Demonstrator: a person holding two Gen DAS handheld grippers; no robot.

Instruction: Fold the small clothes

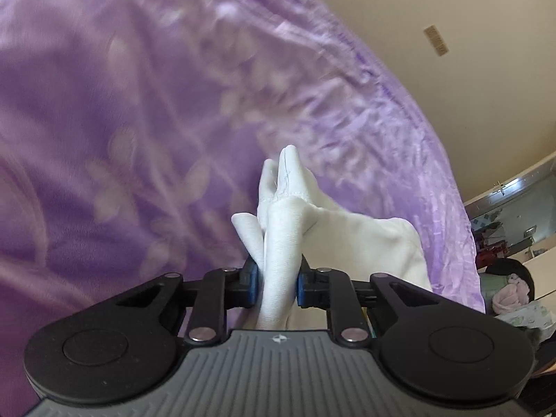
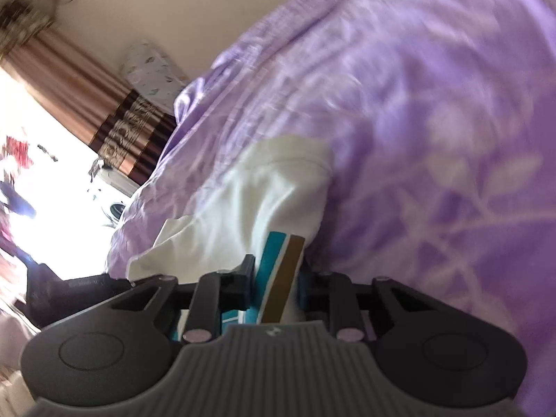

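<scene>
The left gripper [image 1: 277, 283] has its blue-padded fingers [image 1: 252, 278] clamped on a bunched fold of the white garment [image 1: 288, 222]; the right gripper [image 2: 276, 279] pinches the same garment [image 2: 250, 191] at its teal and brown stripes [image 2: 281, 260]; the cloth hangs over the purple floral bedspread [image 1: 139, 121]; beyond lie a cream wall [image 1: 434, 7], a striped curtain [image 2: 114, 114] and a bright window [image 2: 52, 180].
</scene>
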